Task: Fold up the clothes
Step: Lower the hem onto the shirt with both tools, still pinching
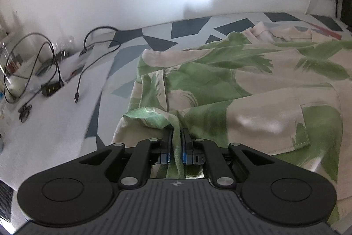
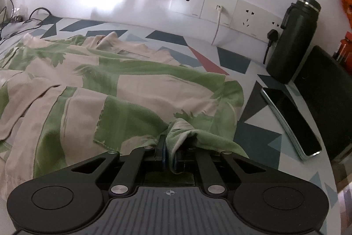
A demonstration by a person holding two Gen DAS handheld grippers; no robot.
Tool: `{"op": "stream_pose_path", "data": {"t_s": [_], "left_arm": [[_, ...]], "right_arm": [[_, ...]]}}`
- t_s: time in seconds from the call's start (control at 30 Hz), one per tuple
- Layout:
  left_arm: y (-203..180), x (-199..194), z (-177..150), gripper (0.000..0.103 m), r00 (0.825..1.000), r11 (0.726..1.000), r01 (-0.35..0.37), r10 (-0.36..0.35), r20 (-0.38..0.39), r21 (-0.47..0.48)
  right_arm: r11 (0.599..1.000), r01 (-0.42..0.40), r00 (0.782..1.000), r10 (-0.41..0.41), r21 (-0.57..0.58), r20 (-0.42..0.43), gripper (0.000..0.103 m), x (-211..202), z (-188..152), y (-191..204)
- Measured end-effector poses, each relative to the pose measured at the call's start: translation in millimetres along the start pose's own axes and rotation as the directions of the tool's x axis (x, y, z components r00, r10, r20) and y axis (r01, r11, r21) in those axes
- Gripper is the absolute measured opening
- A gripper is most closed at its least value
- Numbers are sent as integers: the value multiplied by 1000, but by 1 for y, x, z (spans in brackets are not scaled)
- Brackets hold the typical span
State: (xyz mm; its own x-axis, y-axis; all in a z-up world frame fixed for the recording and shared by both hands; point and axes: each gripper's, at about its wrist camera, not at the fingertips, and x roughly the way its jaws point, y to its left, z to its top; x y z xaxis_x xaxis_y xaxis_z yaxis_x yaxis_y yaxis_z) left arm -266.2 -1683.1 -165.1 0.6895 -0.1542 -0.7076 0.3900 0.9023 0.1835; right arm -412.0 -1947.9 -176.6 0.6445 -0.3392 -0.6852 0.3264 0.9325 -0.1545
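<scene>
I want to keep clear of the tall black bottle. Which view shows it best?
The right wrist view: the tall black bottle stands whole against the wall beside the sockets. The left wrist view catches only a dark sliver at its right edge, too cropped to identify.

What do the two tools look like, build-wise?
Both match. The left tool and right tool have matte black linkage arms with silver pivot pins, round black discs either side, a ribbed grey body with a small crosshair mark, and black fingers with blue pads. No cables, hands or sleeves visible.

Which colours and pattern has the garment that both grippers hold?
Beige garment with large green leaf prints, clearest in the right wrist view.
</scene>
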Motion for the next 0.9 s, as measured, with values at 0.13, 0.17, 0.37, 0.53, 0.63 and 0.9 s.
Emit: {"op": "stream_pose_path", "data": {"t_s": [0.13,0.17,0.37,0.53,0.63,0.9], "left_arm": [[5,-4,0,10,1000,999,21,-22,-21,-38],[6,-5,-1,10,999,999,29,-30,-23,-47],[20,-12,-9,10,995,990,92,-95,-22,-103],[31,-20,-21,10,990,980,134,-139,-20,-147],[40,-25,-28,10,985,969,163,-171,-27,-186],[56,-30,-31,10,966,953,232,-249,-72,-193]], "right_arm": [[1000,-4,1000,4,-1,-1,7,-2,-3,-4],[1000,-7,1000,7,-4,-6,7,-2,-2,-5],[999,-9,1000,10,33,-21,7,-6,-5,-7],[1000,14,999,-13,21,-43,7,-18,-13,2],[999,11,999,-8,52,-49,7,-26,-19,2],[994,21,997,-13,103,-73,7,-38,-23,4]]}}
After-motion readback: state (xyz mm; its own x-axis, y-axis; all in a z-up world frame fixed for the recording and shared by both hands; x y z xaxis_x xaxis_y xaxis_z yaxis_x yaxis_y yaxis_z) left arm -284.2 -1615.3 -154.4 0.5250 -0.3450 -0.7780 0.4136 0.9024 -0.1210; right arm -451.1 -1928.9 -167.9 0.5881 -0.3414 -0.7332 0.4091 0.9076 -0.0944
